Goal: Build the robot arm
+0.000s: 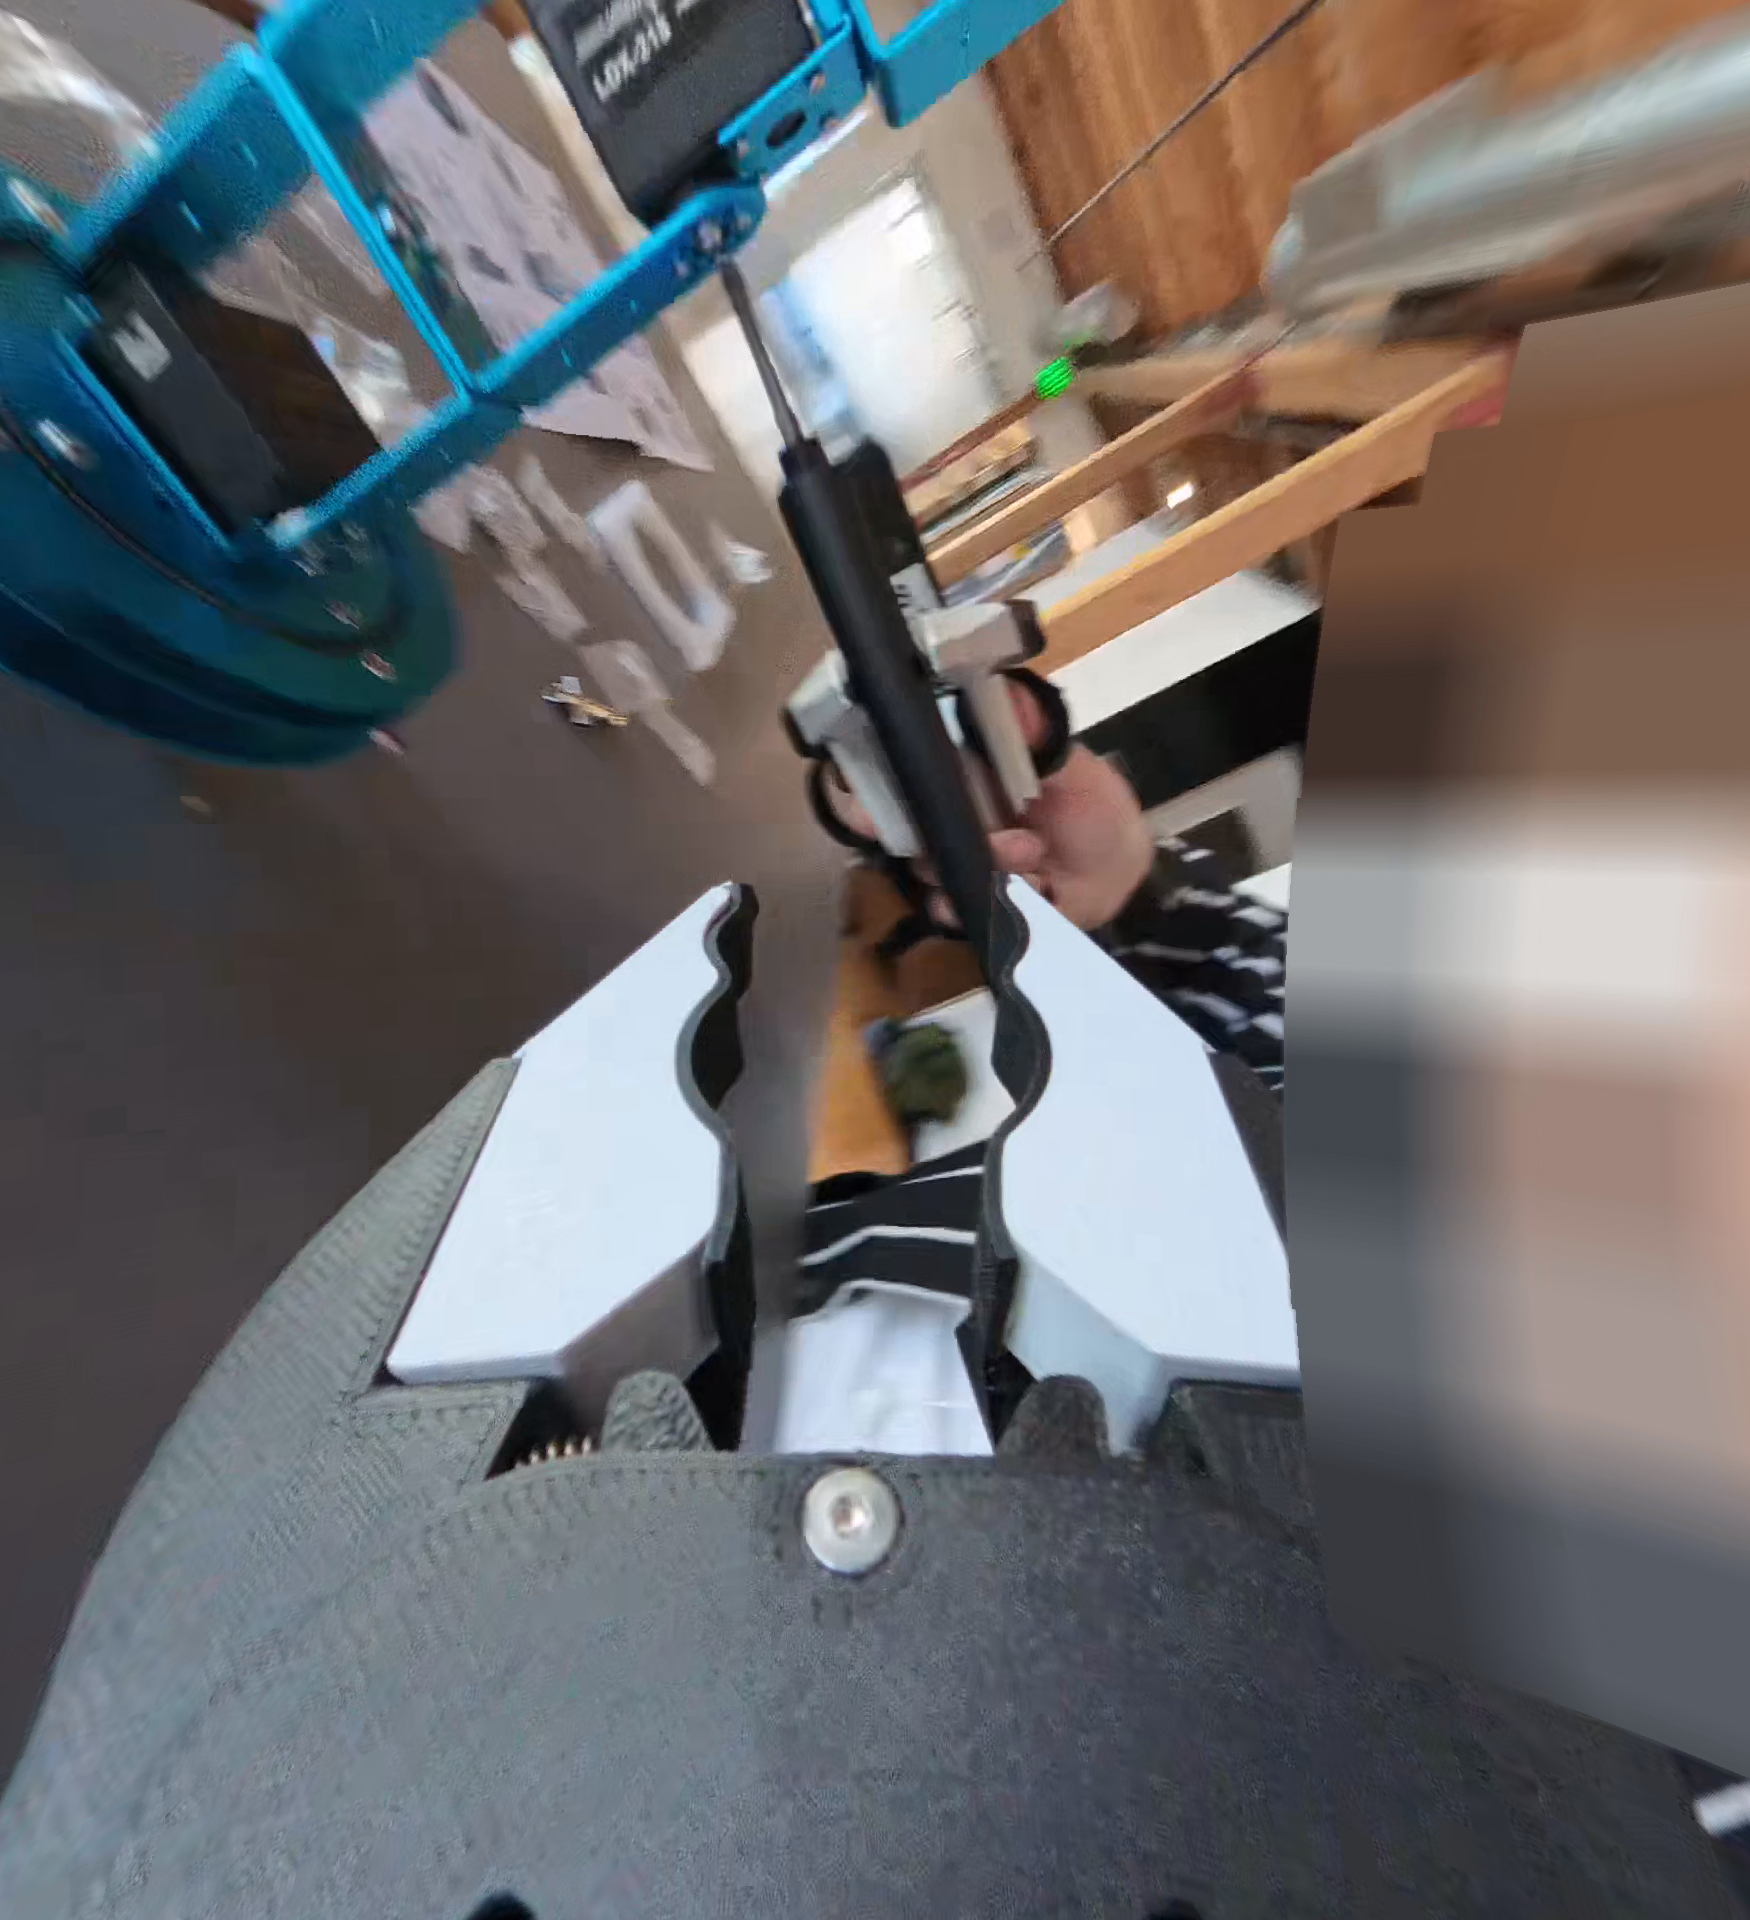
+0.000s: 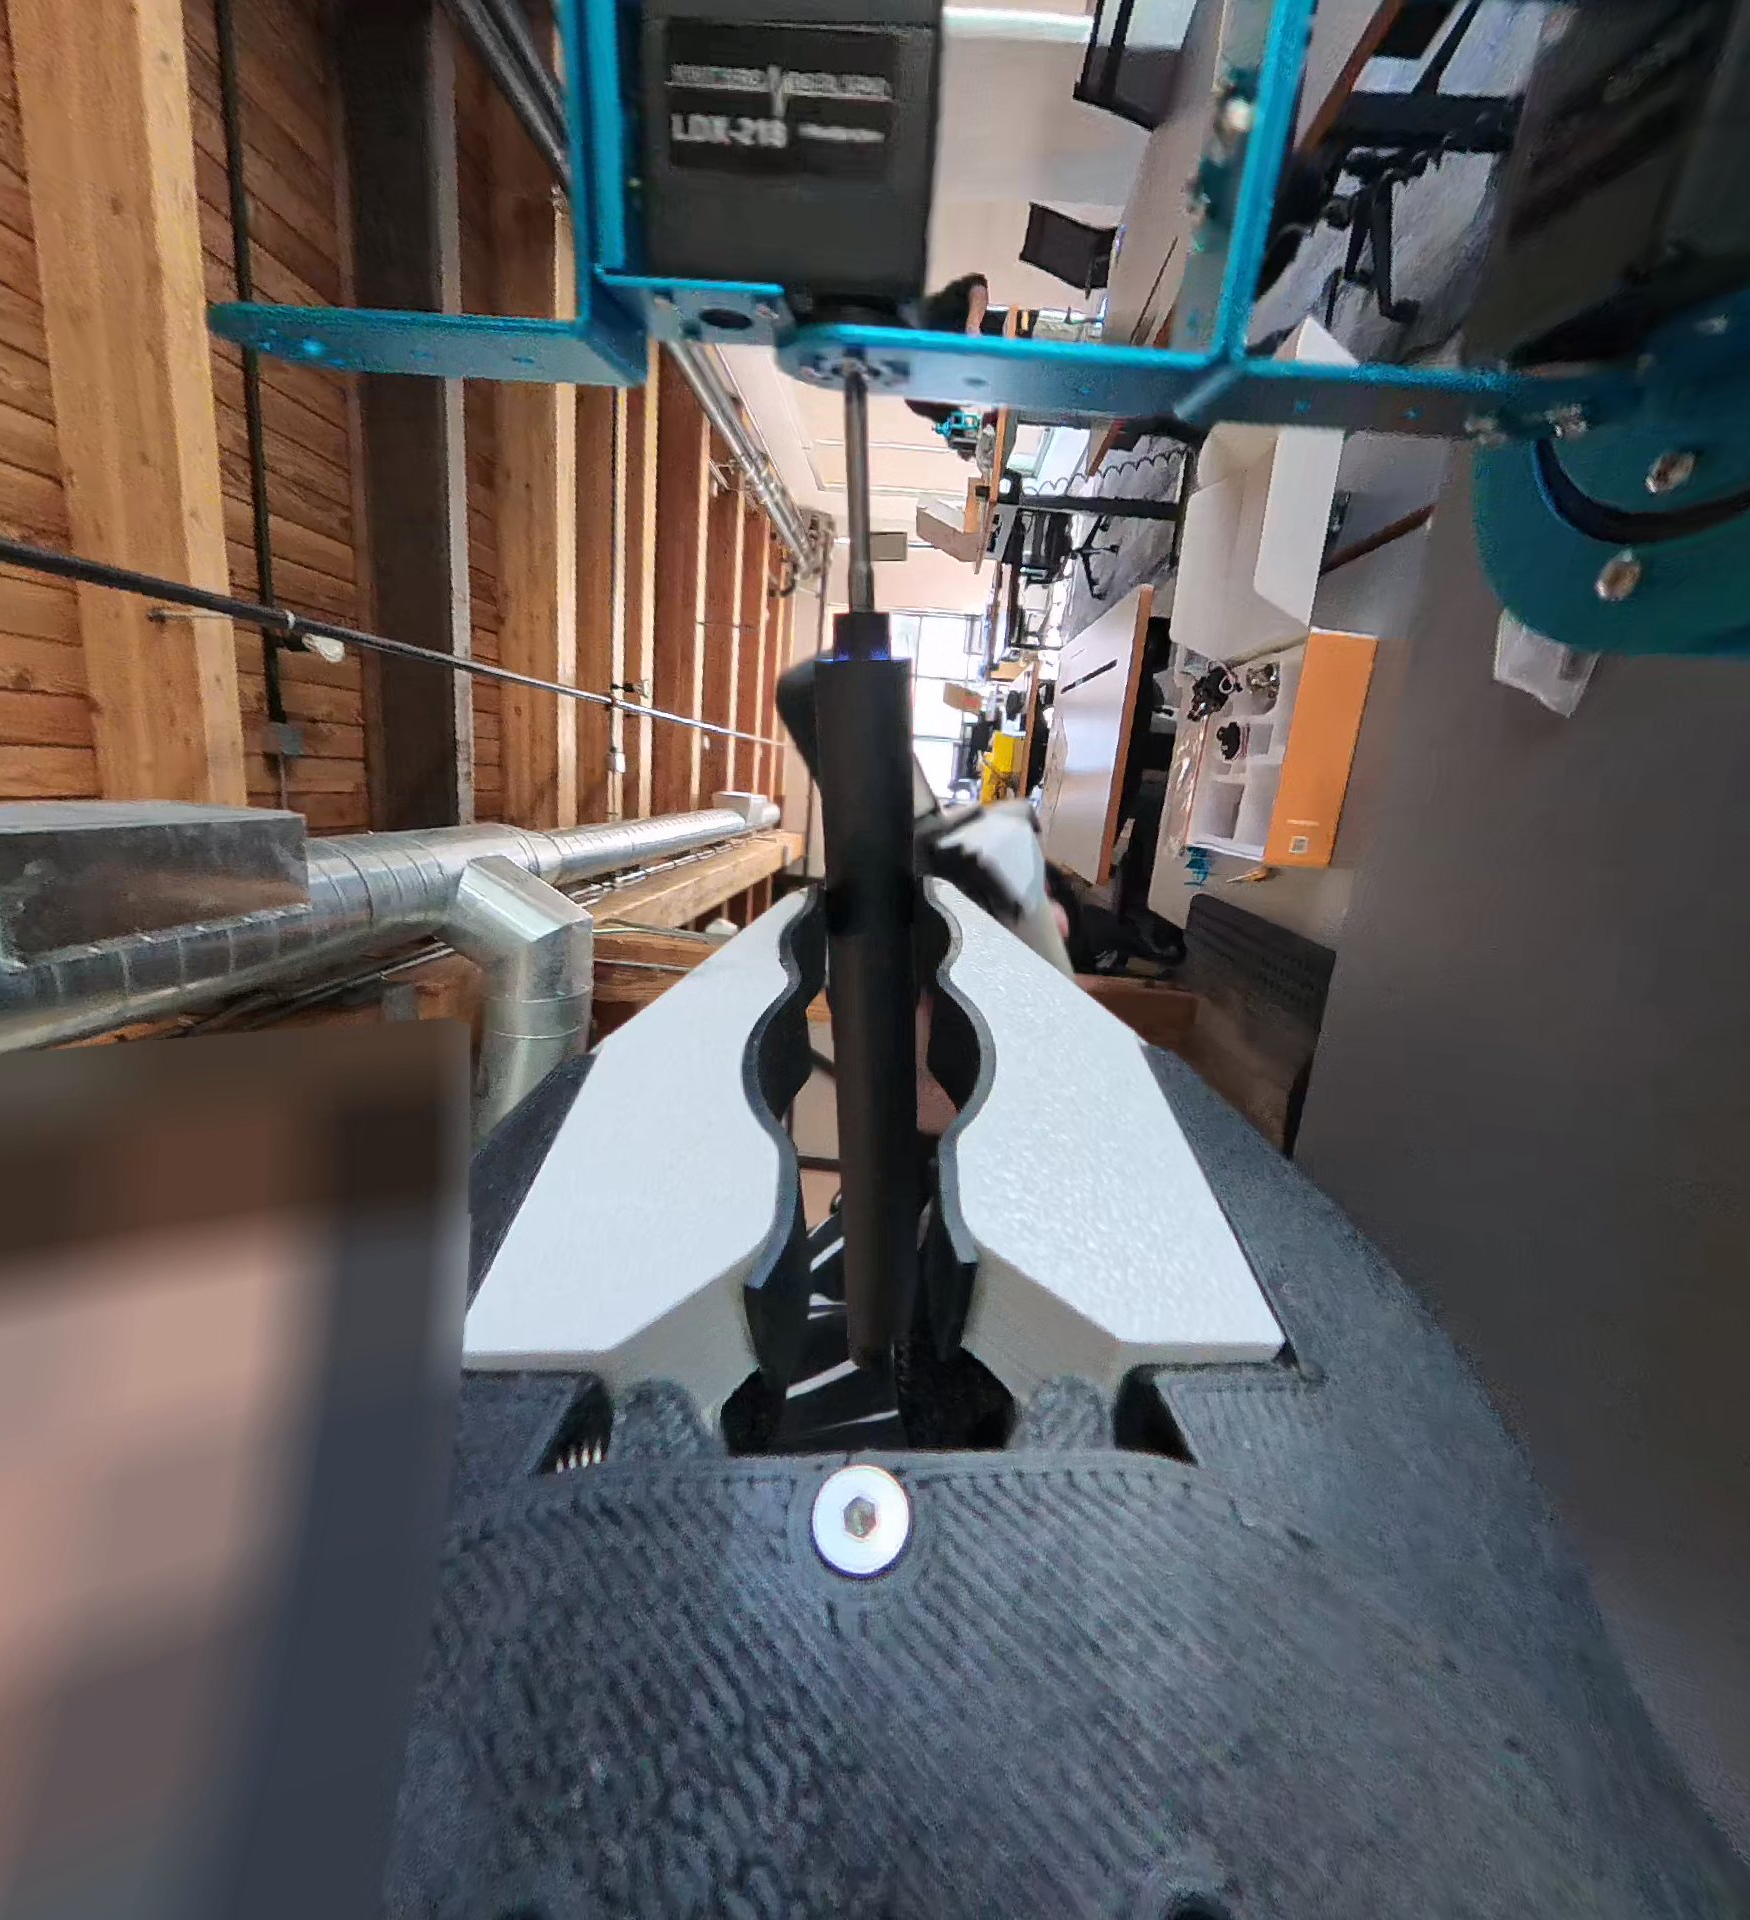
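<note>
1. Nearest my lens in the left wrist view, the left gripper (image 1: 876, 914) has its white fingers spread apart with nothing between them; a striped sleeve (image 1: 892, 1236) shows through the gap.
2. Up and to the left of those fingers I see a blue bracket assembly (image 1: 351, 343), a black servo block (image 1: 684, 94) clamped in its frame, with a blue round base (image 1: 123, 623) lower left over the dark tabletop (image 1: 123, 1039).
3. Further right, my right gripper (image 2: 871, 904) is clenched on a black screwdriver (image 2: 866, 935), whose handle runs lengthwise between the fingers.
4. From the jaws, the screwdriver's long axis points straight ahead and up; its thin shaft (image 2: 858, 499) meets a screw point on the blue bracket just under the servo.
5. So the right gripper is the one engaged with the assembly, while the left sits back, near it but apart.
6. Rightmost, an orange-edged box (image 2: 1307, 748) lies on a desk, well apart.
</note>
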